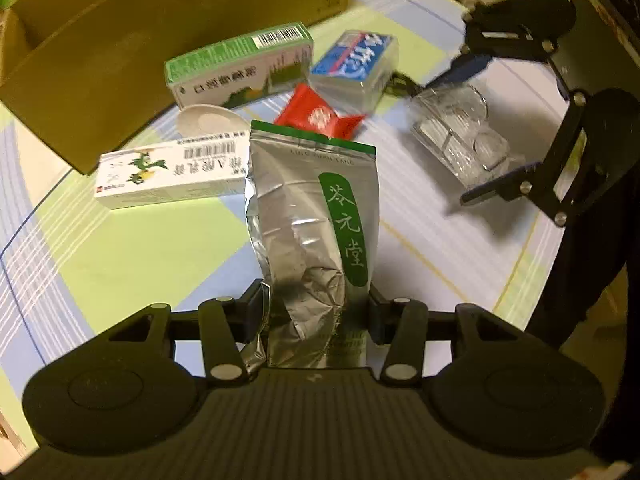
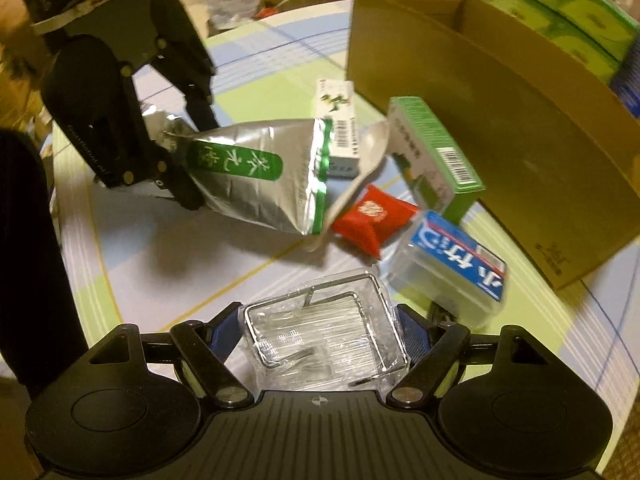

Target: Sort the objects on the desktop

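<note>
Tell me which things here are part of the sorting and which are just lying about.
Part of the job: silver tea pouch in left gripper, clear plastic pack in right gripper, green box, white box, red packet, blue pack, cardboard box.

Lying about: green cartons behind.

- The silver pouch (image 1: 316, 236) hides the left gripper (image 1: 316, 312) pads; we see only outer edges.
- White spoon (image 1: 210, 120): handle lost behind the white box (image 1: 172, 174).
- Cardboard box (image 1: 160, 40) cut off by the top edge.
- Clear packet (image 2: 326, 344): contents too glary to identify.
</note>
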### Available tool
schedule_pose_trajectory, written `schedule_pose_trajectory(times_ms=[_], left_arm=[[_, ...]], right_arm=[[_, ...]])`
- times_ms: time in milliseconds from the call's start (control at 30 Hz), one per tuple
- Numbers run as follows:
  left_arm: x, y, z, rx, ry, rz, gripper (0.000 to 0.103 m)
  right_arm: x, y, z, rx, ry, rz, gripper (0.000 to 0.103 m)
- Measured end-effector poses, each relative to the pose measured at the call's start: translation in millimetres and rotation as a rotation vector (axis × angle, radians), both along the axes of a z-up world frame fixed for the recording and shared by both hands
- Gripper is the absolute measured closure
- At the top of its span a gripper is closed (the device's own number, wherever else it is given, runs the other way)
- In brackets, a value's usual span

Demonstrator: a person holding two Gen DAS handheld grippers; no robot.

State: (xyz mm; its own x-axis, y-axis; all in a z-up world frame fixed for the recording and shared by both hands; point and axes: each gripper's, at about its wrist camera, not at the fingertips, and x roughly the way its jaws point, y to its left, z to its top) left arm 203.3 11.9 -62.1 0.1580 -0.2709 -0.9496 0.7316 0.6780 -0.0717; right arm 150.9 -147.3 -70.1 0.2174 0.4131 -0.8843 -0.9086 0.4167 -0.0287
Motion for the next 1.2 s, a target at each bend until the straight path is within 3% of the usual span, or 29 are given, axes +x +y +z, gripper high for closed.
schedule_pose_trajectory(times_ms=[233,567,867,1200], left_arm=[[-4,-2,32,-0.016,-0.015,0.084,0.059],[-3,-8,73,-0.098,-0.069,0.25,0.059],[13,-15,112,-0.154,-0.122,0.384,0.059],[33,-22,134,-0.197,-0.141,0.503,0.059]], right_arm=[[3,-6,22,0.031,-0.008,-0.122,0.026],[10,-24,65,0.101,-0.029,-0.361,0.026],[25,-37,106,0.21,-0.035,-0.535,0.026],[49,-36,137,0.233,-0.079,-0.674,0.026]])
